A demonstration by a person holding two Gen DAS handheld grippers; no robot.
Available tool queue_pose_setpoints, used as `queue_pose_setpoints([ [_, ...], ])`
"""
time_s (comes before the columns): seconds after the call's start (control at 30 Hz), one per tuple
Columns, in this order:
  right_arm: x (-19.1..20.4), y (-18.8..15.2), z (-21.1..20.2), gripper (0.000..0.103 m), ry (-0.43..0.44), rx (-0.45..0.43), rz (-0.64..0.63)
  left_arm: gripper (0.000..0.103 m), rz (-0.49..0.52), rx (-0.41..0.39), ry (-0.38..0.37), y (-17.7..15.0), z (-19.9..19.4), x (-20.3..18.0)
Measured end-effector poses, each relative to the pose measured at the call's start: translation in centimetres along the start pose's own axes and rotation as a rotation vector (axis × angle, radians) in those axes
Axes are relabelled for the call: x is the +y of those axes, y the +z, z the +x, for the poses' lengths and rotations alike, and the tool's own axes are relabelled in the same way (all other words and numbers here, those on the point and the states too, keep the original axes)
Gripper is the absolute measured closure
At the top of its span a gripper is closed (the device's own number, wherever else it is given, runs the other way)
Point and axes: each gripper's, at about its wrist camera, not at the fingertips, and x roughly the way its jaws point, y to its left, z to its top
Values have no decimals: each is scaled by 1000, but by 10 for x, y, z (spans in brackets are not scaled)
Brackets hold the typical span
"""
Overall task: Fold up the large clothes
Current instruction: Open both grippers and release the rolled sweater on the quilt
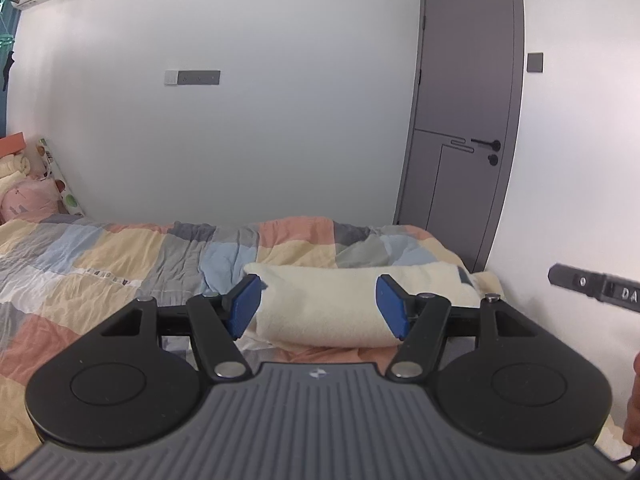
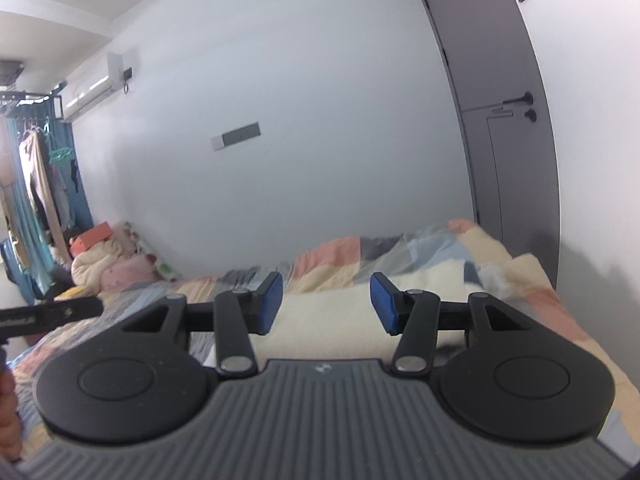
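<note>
Cream garment (image 1: pixel 328 308), already a compact folded bundle, lies on the patchwork bed (image 1: pixel 100 264) just ahead of and below the left gripper (image 1: pixel 318 306), whose blue pads stand apart with nothing pressed between them; the right gripper (image 2: pixel 326 302) is likewise spread and empty above the same cloth, though that view is blurred and tilted, so contact there is only probably absent. Risks, as I judge them: bundle sits near the bed's foot corner by the grey door (image 1: pixel 468 120), so a careless brush could unroll it or nudge it over the edge. Grippers hang near each other, and crossing paths could knock them together.
</note>
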Motion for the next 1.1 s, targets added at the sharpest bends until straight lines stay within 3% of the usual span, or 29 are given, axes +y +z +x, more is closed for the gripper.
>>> queue_pose_setpoints([
  [0.3,7,-28,-7,51,-19,76,-37,34,-18,20,-2,-20,6,4],
  [0.8,23,-57,3,51,9,123,-71,34,17,11,52,-41,6,1],
  [1.1,23,-58,5,51,-8,126,-75,34,-6,46,59,-51,20,10],
])
